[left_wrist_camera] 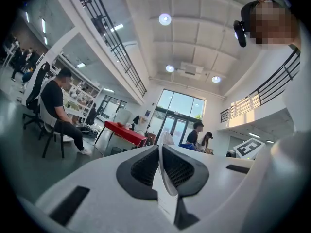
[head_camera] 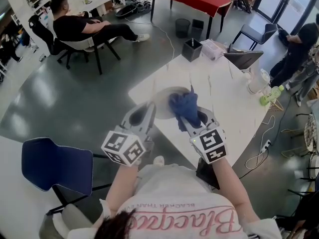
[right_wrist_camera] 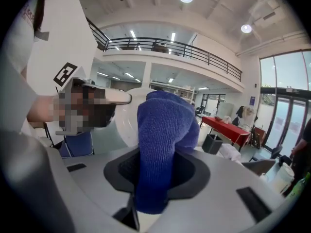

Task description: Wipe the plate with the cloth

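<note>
A white plate (head_camera: 163,96) is held up on edge over the white table (head_camera: 224,103). My left gripper (head_camera: 149,112) is shut on the plate's near rim. In the left gripper view the rim (left_wrist_camera: 164,186) shows as a thin white edge pinched at my left gripper (left_wrist_camera: 161,152). My right gripper (head_camera: 192,121) is shut on a blue cloth (head_camera: 183,106), which lies bunched against the plate's right side. In the right gripper view the cloth (right_wrist_camera: 164,130) stands up out of my right gripper (right_wrist_camera: 156,171), with the plate (right_wrist_camera: 127,124) just behind it.
On the table's right end stand a white jug (head_camera: 257,81) and a green bottle (head_camera: 269,95). A black box (head_camera: 192,49) sits at the far edge. A blue chair (head_camera: 55,163) is at my left. A person sits on a chair (head_camera: 82,31) across the floor.
</note>
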`<move>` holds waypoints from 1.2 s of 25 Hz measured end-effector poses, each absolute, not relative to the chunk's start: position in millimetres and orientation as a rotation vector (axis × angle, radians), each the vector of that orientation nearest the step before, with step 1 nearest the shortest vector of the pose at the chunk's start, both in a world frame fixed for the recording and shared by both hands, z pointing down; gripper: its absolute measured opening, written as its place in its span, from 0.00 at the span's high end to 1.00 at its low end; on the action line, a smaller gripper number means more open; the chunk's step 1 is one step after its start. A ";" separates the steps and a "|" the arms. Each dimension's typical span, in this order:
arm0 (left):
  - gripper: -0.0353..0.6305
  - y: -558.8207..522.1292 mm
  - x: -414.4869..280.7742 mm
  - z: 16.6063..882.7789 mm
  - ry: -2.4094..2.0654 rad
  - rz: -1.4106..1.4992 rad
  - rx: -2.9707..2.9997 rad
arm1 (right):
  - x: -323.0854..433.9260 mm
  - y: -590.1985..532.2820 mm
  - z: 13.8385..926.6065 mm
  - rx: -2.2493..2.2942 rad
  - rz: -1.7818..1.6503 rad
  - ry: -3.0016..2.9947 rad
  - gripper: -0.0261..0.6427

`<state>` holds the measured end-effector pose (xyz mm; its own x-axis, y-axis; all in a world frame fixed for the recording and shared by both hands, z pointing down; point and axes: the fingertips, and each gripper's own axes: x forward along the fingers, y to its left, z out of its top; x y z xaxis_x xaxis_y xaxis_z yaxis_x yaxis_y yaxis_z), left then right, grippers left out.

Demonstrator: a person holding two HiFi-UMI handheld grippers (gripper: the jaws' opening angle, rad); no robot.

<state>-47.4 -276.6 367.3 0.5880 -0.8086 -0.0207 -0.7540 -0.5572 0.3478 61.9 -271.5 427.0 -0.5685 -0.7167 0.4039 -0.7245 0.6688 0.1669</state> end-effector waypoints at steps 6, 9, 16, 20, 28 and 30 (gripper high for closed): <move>0.91 -277.8 -49.9 365.2 -1.285 -0.229 2.627 | 108.7 -291.0 423.3 1.315 0.092 -2.373 0.80; 0.91 -279.2 -49.3 361.8 -1.307 -0.147 2.772 | 124.2 -293.1 409.5 1.375 0.091 -2.381 0.80; 0.91 -269.6 -27.9 346.6 -1.356 0.211 3.255 | 149.8 -289.0 374.7 1.423 0.036 -2.420 0.80; 0.91 -260.5 -14.8 340.6 -1.315 0.449 3.515 | 134.5 -279.9 357.3 1.296 -0.020 -2.477 0.80; 0.91 -235.3 20.1 357.3 -0.994 0.924 3.875 | 74.5 -257.6 321.7 0.796 -0.301 -2.525 0.80; 0.91 -229.8 26.2 357.8 -0.940 0.957 3.920 | 64.4 -256.6 326.1 0.725 -0.329 -2.514 0.80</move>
